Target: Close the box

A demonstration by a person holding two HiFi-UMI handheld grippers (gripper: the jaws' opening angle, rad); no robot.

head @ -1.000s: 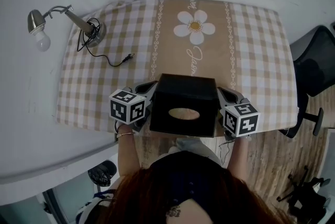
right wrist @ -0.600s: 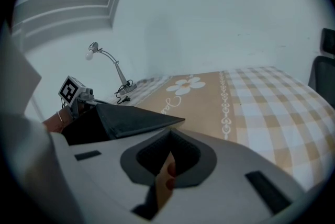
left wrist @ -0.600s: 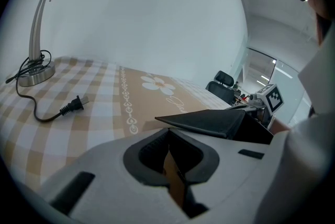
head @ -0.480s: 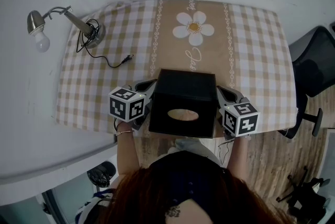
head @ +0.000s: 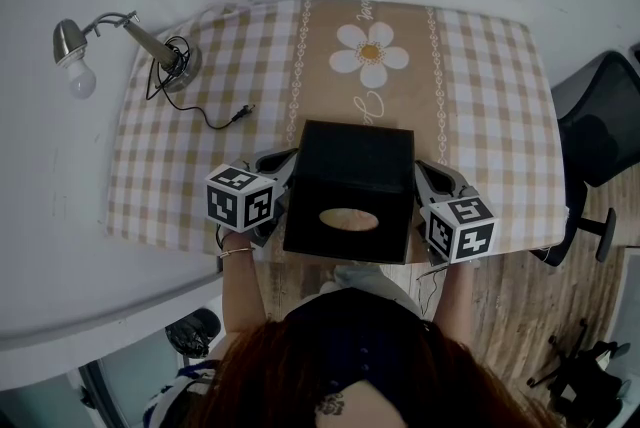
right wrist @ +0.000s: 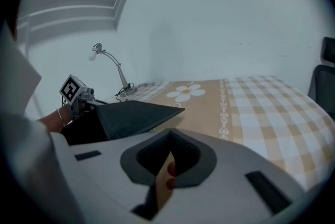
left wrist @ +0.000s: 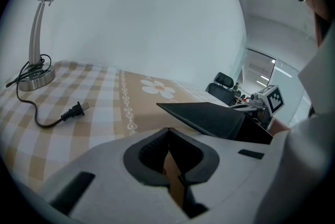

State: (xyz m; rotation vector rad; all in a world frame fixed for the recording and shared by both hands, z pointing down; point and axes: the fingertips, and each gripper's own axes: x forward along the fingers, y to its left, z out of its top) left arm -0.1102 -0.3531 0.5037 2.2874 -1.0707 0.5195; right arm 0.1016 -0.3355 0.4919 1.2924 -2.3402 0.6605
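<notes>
Spotter: Progress looks late-stage to me. Your box [head: 350,191] sits on the tablecloth [head: 480,116], straight toward you from the daisy [head: 370,53] and at the cloth's near edge. In the head view black covers its whole top.

Checker: I wouldn't call it seated, though. In your gripper views the top panel [left wrist: 209,115] shows edge-on with a dark gap beneath it. I judge that it lies slightly raised and has not been pressed home.

Spotter: Your left gripper [left wrist: 168,133] is toward you and left of the daisy, against the box's left wall. Its jaws are pinched together on the left flap [left wrist: 172,176], a thin tan sheet seen edge-on.

Checker: It's the same on the other side. Your right gripper [right wrist: 170,140], toward you and right of the daisy, has its jaws clamped on the right flap [right wrist: 165,176], which is tan with a couple of red dots. I can't tell whether these flaps belong to the lid or to the body.

Spotter: On contents, the oval opening [head: 350,219] is in the part of the top farthest from the daisy, and it shows something pale tan inside. What that is, you can't tell from here.

Checker: As I read it, you have three things left to do. Bring both flaps in, press the panel flush, and only then let the jaws go. The lamp [head: 120,36] and its plug [head: 245,111] lie far left of the daisy, well apart from the box, so they shouldn't get in your way.
</notes>
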